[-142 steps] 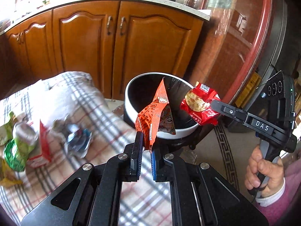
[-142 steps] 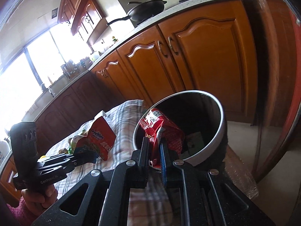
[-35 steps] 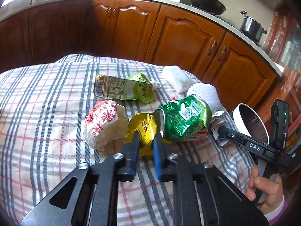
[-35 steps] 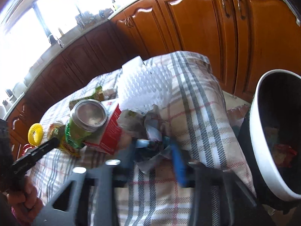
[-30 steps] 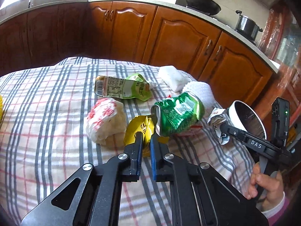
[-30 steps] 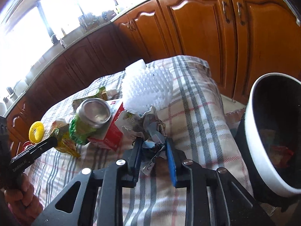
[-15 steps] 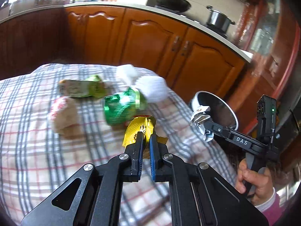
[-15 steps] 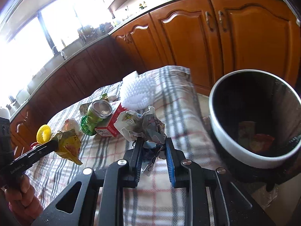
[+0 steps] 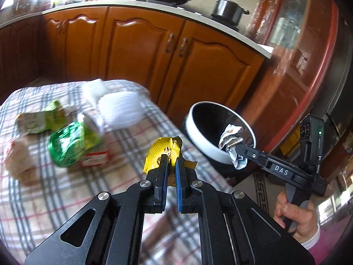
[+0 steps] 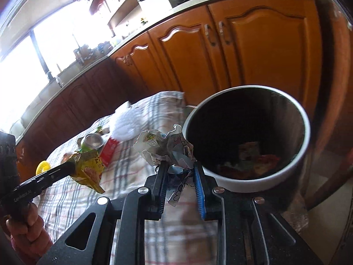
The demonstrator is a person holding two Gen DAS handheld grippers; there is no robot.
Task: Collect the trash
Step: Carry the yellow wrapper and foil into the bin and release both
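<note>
Your left hand-held gripper (image 9: 170,162) is clamped on a crumpled yellow wrapper (image 9: 159,154), which sticks up past the fingertips and hangs clear above the checked cloth on the worktop (image 9: 39,190). Your right hand-held gripper (image 10: 179,172) is clamped on a crumpled paper wad (image 10: 164,146) that bulges out ahead of its jaws, with a strip dangling between them.

The white-rimmed trash bin (image 10: 305,137) stands just ahead and to the right of the right hand-held gripper; its dark inside already holds a few wrappers at the bottom. Seen from the left hand-held gripper, the bin (image 9: 199,141) is ahead and to the right, off the edge of the worktop, and the paper wad (image 9: 230,135) is over its near rim.

Ahead and to the left of the left hand-held gripper, on the cloth, lie a green can (image 9: 66,146) on a red-and-white carton (image 9: 93,158), a white foam net (image 9: 120,112) beyond them, and a green pouch (image 9: 38,121) farther left. These are blurred.

Your right hand (image 9: 295,218) grips the handle low at the right.
</note>
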